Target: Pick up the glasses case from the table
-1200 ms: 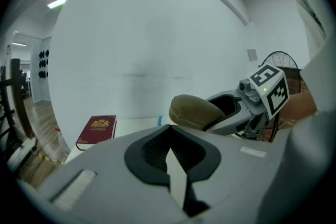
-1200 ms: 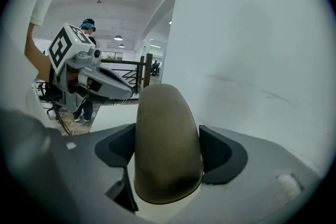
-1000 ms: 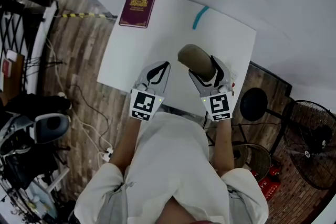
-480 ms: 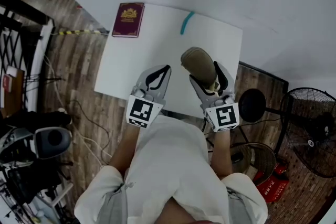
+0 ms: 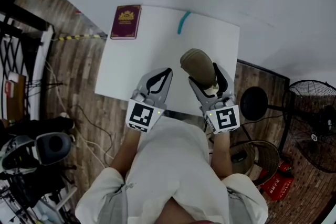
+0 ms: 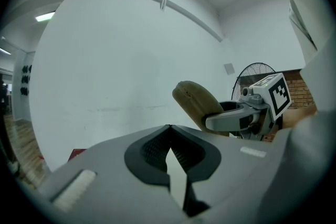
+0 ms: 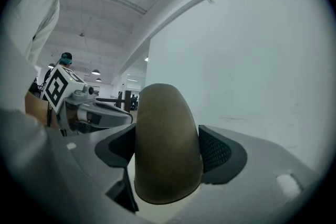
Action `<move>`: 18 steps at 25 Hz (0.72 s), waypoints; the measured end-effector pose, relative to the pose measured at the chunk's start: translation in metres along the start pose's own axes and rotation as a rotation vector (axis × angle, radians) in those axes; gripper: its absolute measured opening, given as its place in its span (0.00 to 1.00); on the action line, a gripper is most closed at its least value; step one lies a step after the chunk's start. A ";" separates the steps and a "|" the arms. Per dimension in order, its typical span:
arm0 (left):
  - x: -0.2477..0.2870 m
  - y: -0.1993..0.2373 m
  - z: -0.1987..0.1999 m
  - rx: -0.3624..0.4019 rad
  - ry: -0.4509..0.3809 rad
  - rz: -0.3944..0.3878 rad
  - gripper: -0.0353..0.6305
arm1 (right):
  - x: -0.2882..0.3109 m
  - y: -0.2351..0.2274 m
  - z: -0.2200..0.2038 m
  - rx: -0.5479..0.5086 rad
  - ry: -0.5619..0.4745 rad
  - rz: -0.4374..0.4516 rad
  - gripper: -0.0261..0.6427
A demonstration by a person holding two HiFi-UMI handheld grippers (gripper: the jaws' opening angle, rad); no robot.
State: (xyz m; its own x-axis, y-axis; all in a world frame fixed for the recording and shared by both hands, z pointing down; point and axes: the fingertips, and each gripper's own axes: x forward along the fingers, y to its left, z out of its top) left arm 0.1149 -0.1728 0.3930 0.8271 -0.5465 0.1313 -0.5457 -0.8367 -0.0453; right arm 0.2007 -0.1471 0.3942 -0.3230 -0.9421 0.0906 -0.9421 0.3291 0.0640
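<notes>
The olive-brown glasses case [image 5: 198, 64] is held above the near edge of the white table [image 5: 142, 60], with my right gripper [image 5: 206, 75] shut on its lower end. In the right gripper view the case [image 7: 167, 139] fills the gap between the two dark pads [image 7: 218, 152] and stands upright. My left gripper [image 5: 166, 72] hovers beside it to the left, shut, with nothing in it. The left gripper view shows its own jaws closed [image 6: 169, 134] and, past them, the case [image 6: 193, 104] in the other gripper.
A maroon booklet [image 5: 126, 22] lies at the table's far left corner, and a teal pen [image 5: 183, 22] lies near the far edge. A round black stool [image 5: 254, 104] and a floor fan [image 5: 315, 123] stand to the right of the table. Cables run over the wooden floor on the left.
The right gripper keeps its hold on the case, which has drifted slightly nearer and to the right. The left gripper stays shut beside it.
</notes>
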 end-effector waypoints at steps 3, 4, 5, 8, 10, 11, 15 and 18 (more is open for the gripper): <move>-0.001 -0.002 0.002 0.002 -0.006 0.000 0.08 | -0.001 0.001 0.000 -0.006 0.002 0.000 0.58; -0.001 -0.001 0.001 -0.001 -0.002 0.002 0.08 | -0.001 0.001 -0.001 -0.007 0.002 -0.001 0.58; -0.001 -0.001 -0.001 -0.003 0.004 0.004 0.08 | -0.001 0.001 -0.001 -0.008 0.002 -0.001 0.58; 0.000 -0.001 0.000 0.003 0.002 0.000 0.08 | -0.001 0.000 -0.002 -0.012 0.000 -0.004 0.58; 0.000 -0.001 -0.001 -0.002 0.009 0.002 0.08 | -0.001 -0.001 -0.002 -0.015 0.003 -0.008 0.58; 0.001 -0.002 0.000 0.001 0.006 -0.001 0.08 | -0.002 -0.001 -0.002 -0.015 0.005 -0.009 0.58; 0.002 -0.004 -0.003 0.000 0.014 -0.003 0.08 | -0.003 -0.003 -0.006 -0.004 0.005 -0.015 0.58; 0.003 -0.005 -0.005 -0.001 0.020 -0.005 0.08 | -0.002 -0.004 -0.008 0.001 0.005 -0.017 0.58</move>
State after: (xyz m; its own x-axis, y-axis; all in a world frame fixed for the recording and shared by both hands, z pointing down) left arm 0.1191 -0.1701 0.3984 0.8267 -0.5419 0.1514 -0.5421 -0.8392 -0.0439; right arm 0.2060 -0.1457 0.4018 -0.3062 -0.9473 0.0944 -0.9476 0.3128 0.0644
